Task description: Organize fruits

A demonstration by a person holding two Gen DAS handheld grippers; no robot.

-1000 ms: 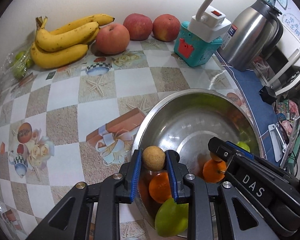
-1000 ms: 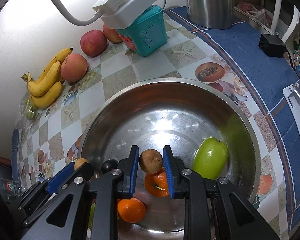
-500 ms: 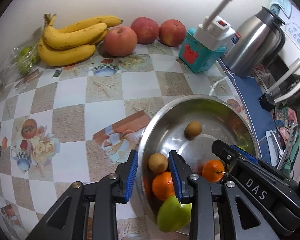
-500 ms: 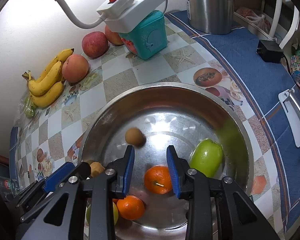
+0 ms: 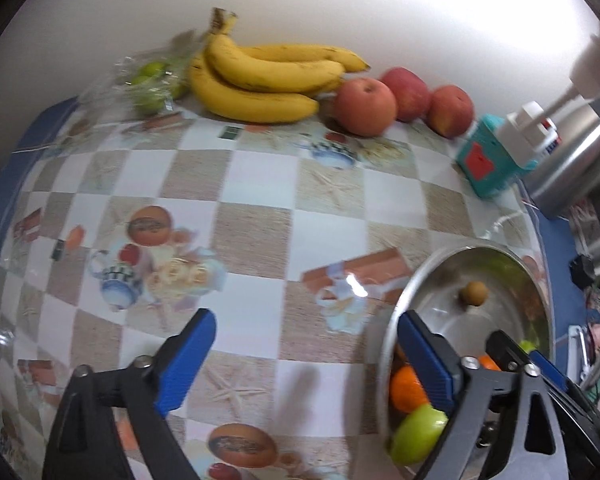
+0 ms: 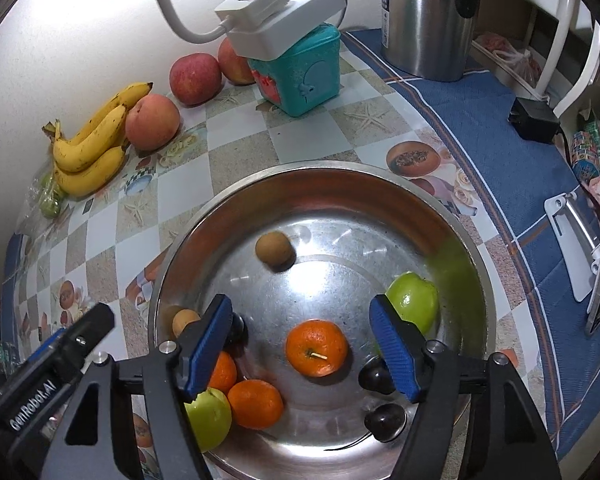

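A steel bowl (image 6: 466, 240) holds oranges (image 6: 317, 347), green apples (image 6: 414, 300), dark plums (image 6: 384, 420) and two small brown fruits (image 6: 274, 249). My right gripper (image 6: 302, 348) is open and empty above the bowl's middle. My left gripper (image 5: 306, 364) is open and empty, over the tablecloth at the bowl's left rim (image 5: 384, 344). Bananas (image 5: 260, 80) and three red apples (image 5: 366, 106) lie by the back wall.
A teal box (image 6: 300, 76) with a white power strip (image 6: 276, 20) on it stands behind the bowl. A steel kettle (image 6: 428, 16) stands at the back right. A bag of green fruit (image 5: 152, 84) lies left of the bananas. A black adapter (image 6: 534, 118) lies on the blue cloth.
Both grippers opened wide and dropped their small brown fruits into the bowl. The left gripper swung left, off the bowl. The right gripper rose slightly.
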